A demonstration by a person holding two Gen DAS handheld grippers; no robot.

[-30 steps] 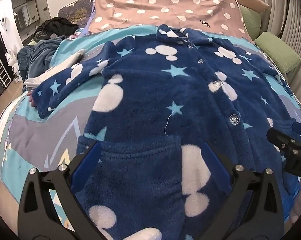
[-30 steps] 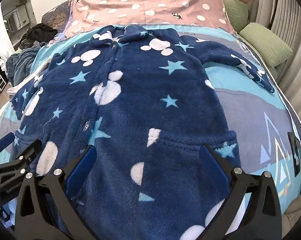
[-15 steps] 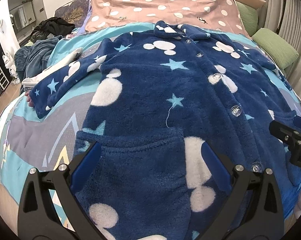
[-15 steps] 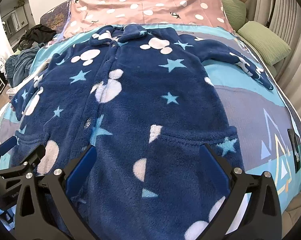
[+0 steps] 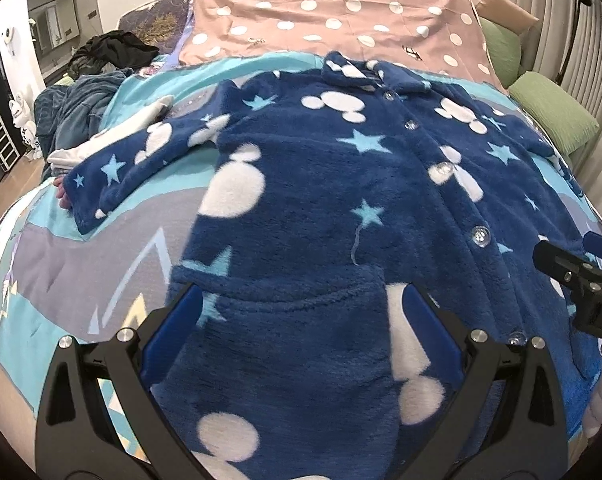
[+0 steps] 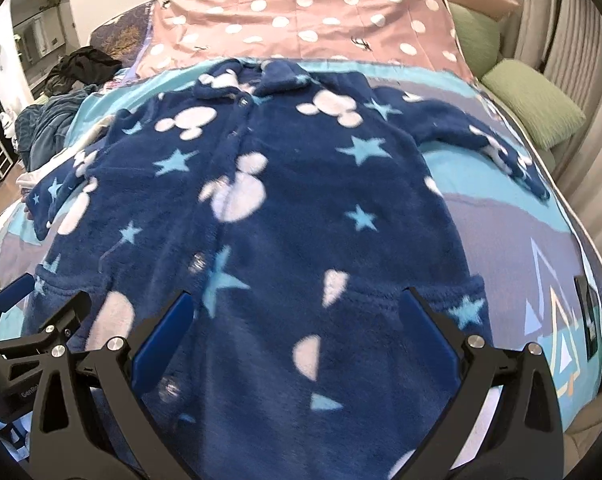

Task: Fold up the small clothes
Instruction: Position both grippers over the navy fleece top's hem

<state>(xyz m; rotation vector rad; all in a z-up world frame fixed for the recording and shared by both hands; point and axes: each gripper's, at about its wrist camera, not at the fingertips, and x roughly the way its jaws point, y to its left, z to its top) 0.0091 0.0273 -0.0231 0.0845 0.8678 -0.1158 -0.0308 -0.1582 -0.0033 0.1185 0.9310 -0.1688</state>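
Spread flat on the bed (image 5: 81, 264), the fleece top (image 5: 341, 200) lies under both released tools: left tool (image 5: 297, 340), right tool (image 6: 297, 344).

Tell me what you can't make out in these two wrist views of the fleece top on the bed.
- Fleece top: its bottom hem, in both views, is cut off by the lower edge and hidden behind the open left hand-held gripper and open right hand-held gripper.
- Right sleeve cuff: left view, squeezed at the fisheye edge.
- Lower buttons: right view, blurred.
- Dark pile: left view, too small to identify.
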